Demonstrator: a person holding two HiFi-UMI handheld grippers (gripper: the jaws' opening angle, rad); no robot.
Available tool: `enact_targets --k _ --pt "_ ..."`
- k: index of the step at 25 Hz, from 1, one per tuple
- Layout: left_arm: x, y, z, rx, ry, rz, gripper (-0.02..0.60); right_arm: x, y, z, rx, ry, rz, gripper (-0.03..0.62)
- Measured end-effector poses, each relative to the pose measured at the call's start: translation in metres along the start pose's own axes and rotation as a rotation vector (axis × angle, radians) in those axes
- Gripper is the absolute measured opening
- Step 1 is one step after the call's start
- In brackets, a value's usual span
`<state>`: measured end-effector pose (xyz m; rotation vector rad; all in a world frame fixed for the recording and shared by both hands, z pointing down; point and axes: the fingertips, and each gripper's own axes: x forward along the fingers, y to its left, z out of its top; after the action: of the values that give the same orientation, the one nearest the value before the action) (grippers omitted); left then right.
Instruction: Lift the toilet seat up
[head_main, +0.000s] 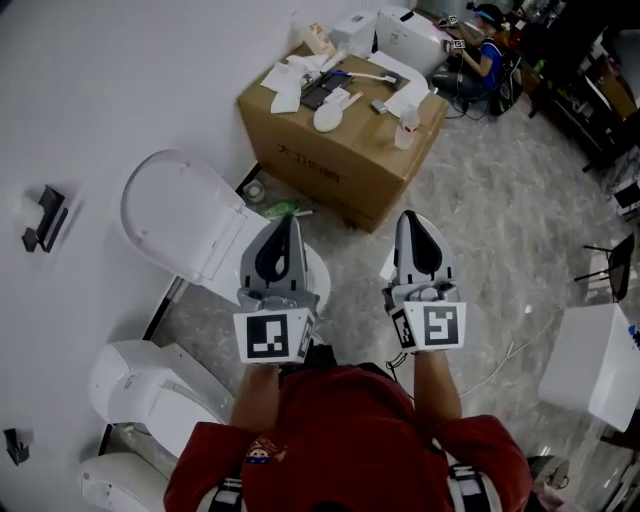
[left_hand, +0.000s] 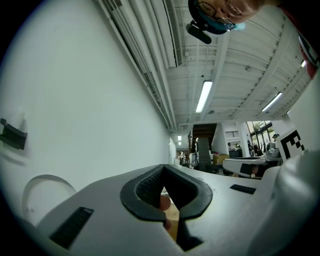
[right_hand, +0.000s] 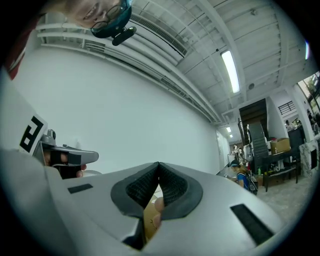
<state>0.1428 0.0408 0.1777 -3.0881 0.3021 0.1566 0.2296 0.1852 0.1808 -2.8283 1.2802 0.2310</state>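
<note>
Both grippers are shut w/ nothing in them. The L gripper (head_main: 289, 225) is in the middle of the head view and the R gripper (head_main: 411, 218) is just to its right. In each gripper view the black pads meet at the tip and nothing is held.

The toilet is at the middle left of the head view, by the white wall. Its lid (head_main: 180, 215) is already tipped up and back toward the wall. The L gripper covers most of the bowl. Only a thin white edge shows beside it, prob. the toilet seat (head_main: 320, 282), so I can't tell for sure if the seat lies flat. A cardboard box (head_main: 340, 150) w/ small stuff on top stands behind, near the top middle.

How the seat will prob. handle:
- It looks like hard plastic, so stiff, smooth and a bit slippy.
- It should not be heavy, and it swings on a hinge at the back.

The best spot to grab is the front edge, far from the hinge, b/c it lifts most easily there. The jaws must open to pinch that rim, or a shut tip can hook under it. Go slow near the top so it does not bang the lid.
</note>
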Motion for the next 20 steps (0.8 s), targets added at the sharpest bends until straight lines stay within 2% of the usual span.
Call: enact_targets --k 5,10,14,20 --pt "-0.010 0.056 0.003 -0.013 -0.016 0.081 0.008 0.037 0.050 0.008 -0.009 -0.029 0.084 0.009" --pt "-0.016 0.094 0.002 -0.019 -0.009 0.169 0.008 0.066 0.080 0.008 0.010 -0.045 0.164 0.009" --pt "-0.013 0.104 -0.003 0.003 -0.004 0.213 0.008 0.086 0.087 -0.001 0.037 -0.041 0.220 0.009" --pt "0.007 0.110 -0.003 0.044 -0.019 0.333 0.008 0.128 0.075 -0.007 0.072 -0.049 0.329 0.009"
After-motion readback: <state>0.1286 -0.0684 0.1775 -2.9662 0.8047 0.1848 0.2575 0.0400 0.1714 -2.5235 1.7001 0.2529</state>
